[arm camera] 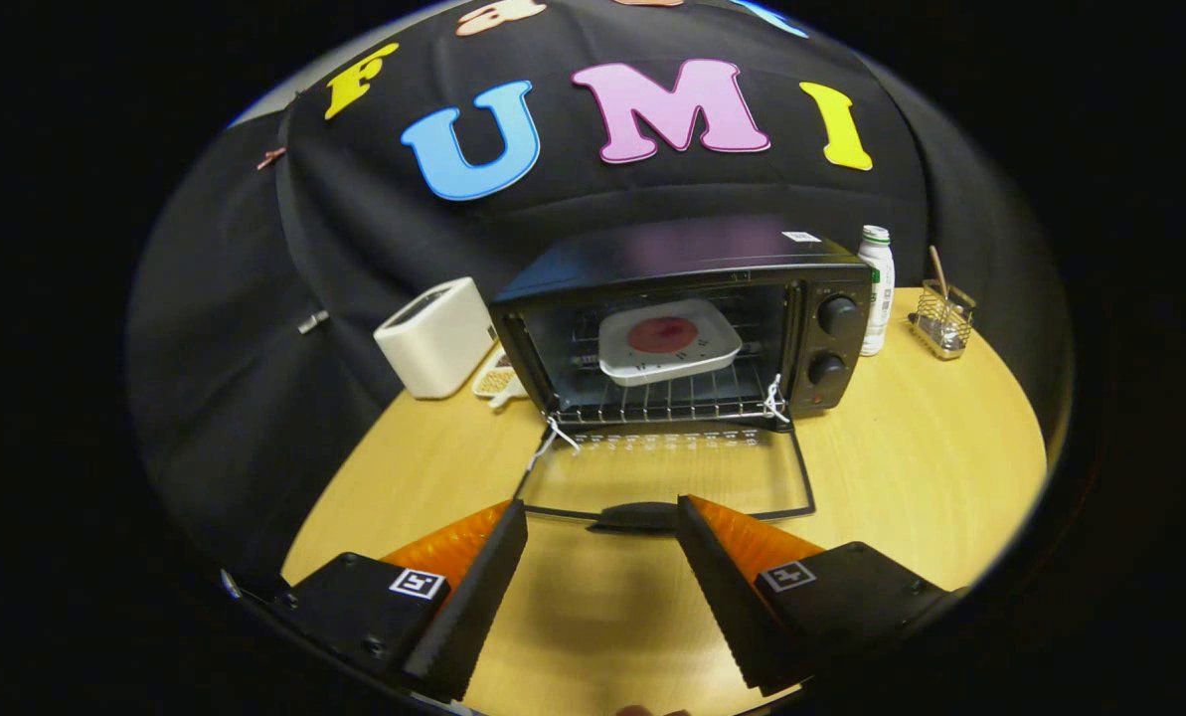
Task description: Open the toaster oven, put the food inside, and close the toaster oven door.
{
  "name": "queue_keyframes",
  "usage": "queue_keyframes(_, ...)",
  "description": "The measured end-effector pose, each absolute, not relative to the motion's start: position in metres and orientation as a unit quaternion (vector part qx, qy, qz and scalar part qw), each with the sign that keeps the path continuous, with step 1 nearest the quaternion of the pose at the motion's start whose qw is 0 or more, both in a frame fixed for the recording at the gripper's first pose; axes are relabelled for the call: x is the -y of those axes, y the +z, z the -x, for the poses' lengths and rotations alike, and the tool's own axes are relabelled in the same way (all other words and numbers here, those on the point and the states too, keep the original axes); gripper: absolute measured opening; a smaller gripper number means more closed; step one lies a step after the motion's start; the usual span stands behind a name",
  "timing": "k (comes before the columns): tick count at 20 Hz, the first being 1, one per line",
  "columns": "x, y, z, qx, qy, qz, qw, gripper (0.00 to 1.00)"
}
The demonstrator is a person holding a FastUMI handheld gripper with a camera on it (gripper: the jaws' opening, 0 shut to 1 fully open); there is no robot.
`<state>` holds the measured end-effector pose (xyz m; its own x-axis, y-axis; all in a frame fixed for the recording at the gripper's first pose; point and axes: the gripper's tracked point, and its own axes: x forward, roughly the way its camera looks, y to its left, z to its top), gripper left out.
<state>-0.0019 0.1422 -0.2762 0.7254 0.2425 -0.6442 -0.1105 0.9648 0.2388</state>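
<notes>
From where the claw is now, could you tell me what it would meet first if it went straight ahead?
Probably the handle of the open door, just ahead of the open claw. Beyond lie the toaster oven and the plate on its rack. Depth is uncertain.

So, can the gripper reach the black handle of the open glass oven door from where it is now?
Probably yes: the open gripper faces the black handle just ahead, nothing between them.

Just ahead of the claw [602, 512] lies the toaster oven [687, 323] door [667, 477], dropped flat on the surface [931, 477]. Beyond it, a plate [667, 343] sits on the rack inside. Left of the oven a toaster [436, 336]; right, a bottle [877, 288], then a wire basket [942, 320].
</notes>
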Motion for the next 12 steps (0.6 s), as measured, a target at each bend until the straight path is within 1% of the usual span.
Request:
queue_keyframes(3,-0.133,-0.309,0.016,-0.405,0.069,-0.043,0.911,0.99)
queue_keyframes(5,-0.129,-0.322,0.02,-0.421,0.048,-0.03,0.905,0.99)
queue_keyframes(12,-0.129,-0.366,0.016,-0.473,-0.028,-0.046,0.879,1.0)
